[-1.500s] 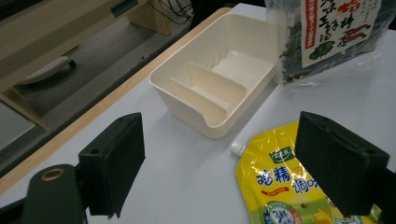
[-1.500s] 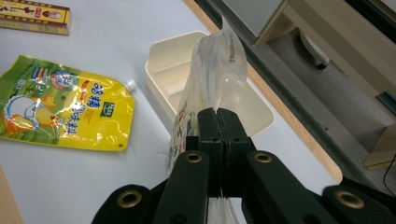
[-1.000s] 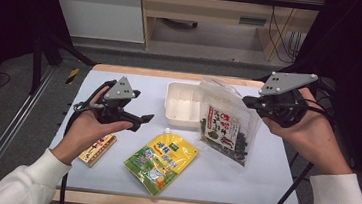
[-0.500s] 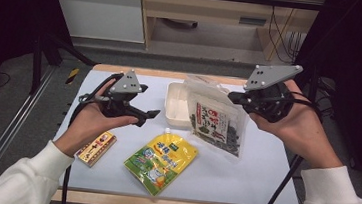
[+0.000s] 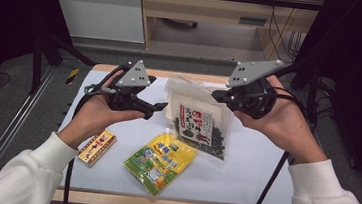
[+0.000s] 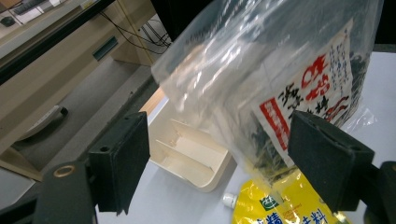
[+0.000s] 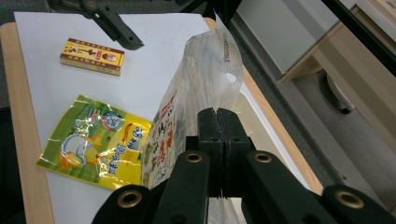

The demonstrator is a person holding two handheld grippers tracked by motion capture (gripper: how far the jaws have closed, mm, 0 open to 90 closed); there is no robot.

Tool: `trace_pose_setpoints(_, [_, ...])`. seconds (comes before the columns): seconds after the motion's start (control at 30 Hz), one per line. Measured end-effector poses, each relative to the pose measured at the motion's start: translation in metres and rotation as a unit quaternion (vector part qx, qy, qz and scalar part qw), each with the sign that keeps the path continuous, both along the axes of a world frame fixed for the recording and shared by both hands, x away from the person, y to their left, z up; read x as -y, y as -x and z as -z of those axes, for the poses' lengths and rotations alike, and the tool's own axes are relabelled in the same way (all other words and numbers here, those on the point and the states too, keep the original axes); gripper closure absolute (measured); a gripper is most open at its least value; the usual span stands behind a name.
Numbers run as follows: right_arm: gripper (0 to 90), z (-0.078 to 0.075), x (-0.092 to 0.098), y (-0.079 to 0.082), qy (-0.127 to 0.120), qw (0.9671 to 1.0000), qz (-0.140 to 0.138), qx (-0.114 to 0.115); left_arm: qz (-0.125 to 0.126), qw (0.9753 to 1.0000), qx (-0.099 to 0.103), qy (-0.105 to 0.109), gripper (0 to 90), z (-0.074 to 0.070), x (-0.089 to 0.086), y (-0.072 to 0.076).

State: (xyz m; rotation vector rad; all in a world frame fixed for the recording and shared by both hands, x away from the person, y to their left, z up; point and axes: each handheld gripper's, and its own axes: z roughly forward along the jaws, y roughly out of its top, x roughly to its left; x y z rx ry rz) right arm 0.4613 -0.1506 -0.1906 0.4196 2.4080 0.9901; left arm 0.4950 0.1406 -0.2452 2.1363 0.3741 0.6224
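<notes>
Right gripper view is showing my right tongs point(image 7: 219, 154) squeezing tight on the edge of the seaweed bag point(image 7: 196, 93), and I am holding it up over the white tray point(image 5: 170, 112). My left tongs point(image 6: 224, 158) are wide apart, with the bag hanging between them. The bag has come in from the right side since a second ago, so I am nearly ready to drop it in. The yellow pouch point(image 5: 160, 161) and small box point(image 5: 97, 146) are lying on the table point(image 5: 253, 164), out of my way.
</notes>
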Motion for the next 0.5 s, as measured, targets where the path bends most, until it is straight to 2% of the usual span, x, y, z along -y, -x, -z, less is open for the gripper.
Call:
trace_pose_setpoints(0.2, [89.8, 0.004, -0.014, -0.003, 0.002, 0.9999, -0.014, -0.002, -0.006, 0.9999, 0.003, -0.013, 20.4, -0.003, 0.001, -0.006])
trace_pose_setpoints(0.5, [89.8, 0.004, -0.036, -0.004, -0.006, 0.9993, -0.036, -0.004, -0.012, 0.9995, -0.008, -0.03, 17.5, 0.0, -0.006, -0.013])
